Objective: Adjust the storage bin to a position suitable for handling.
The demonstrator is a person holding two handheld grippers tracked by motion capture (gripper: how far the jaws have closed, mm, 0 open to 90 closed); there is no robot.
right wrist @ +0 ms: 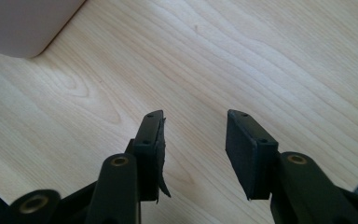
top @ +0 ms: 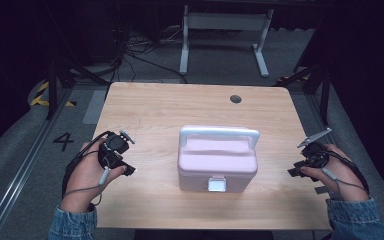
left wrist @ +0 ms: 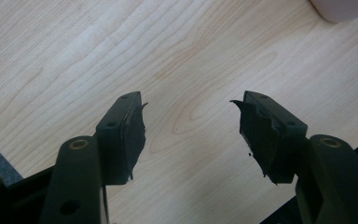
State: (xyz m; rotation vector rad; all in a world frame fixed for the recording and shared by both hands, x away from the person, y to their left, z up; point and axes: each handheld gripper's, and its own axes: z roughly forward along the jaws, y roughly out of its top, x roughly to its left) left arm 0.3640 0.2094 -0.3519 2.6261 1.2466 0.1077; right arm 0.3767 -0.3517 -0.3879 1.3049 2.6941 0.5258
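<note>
Left tongs (left wrist: 191, 105): jaws stand well apart with nothing between them but bare wood; the pads press on nothing. In the high view the left tongs (top: 130, 152) sit at the left side of the tabletop, held in the person's left hand (top: 87, 172), tips turned toward the box.
Left tongs, contact: none seen; they hover over the tabletop, well clear of the box, of which a pink corner (left wrist: 342, 9) shows at the top right of the left gripper view.
Right tongs (right wrist: 193, 114): jaws also apart, empty gap, wood grain showing between the pads. In the high view the right tongs (top: 295, 162) sit near the right edge of the tabletop in the right hand (top: 337, 172), tips turned toward the box.
Right tongs, contact: none seen; a corner of the box (right wrist: 23, 23) lies at the top left of the right gripper view, apart from the jaws.
Pad wear: the rubber on the left pad of each pair looks frayed at its edge.
Box (top: 216, 165): a pink lidded case with a white carry handle (top: 219, 132) and a pale latch (top: 216, 185), standing upright at about the middle of the tabletop (top: 155, 107), between the two tongs and touching neither.
Box, long axis: runs left to right across the tabletop, parallel to the near edge.
Box, facing: latch side toward the person; handle raised over the lid along the long axis.
Lid: down on the case.
Tabletop: light wood, with a round dark hole (top: 235, 99) near the far right corner.
</note>
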